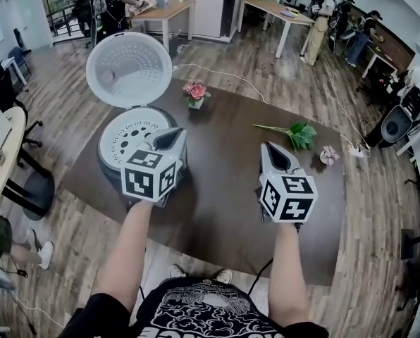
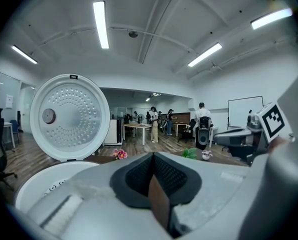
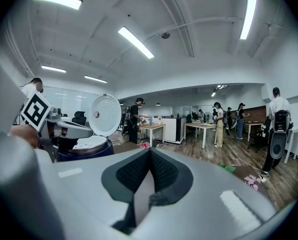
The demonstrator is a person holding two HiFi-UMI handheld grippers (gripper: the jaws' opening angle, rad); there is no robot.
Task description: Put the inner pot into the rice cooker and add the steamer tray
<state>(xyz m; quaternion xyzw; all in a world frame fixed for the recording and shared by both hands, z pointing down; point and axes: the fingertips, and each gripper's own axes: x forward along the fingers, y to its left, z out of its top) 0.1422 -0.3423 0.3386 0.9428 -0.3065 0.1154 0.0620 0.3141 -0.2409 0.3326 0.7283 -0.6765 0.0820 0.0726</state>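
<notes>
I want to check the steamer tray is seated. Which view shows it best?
Head view: it looks down on the tray, holes showing. Left gripper view catches only its near edge; right gripper view shows it edge-on and small.

I see the dark-bodied rice cooker at ten o'clock in my head view, its round white lid swung open and standing at the body's twelve o'clock. A white perforated steamer tray sits level in its mouth.
</notes>
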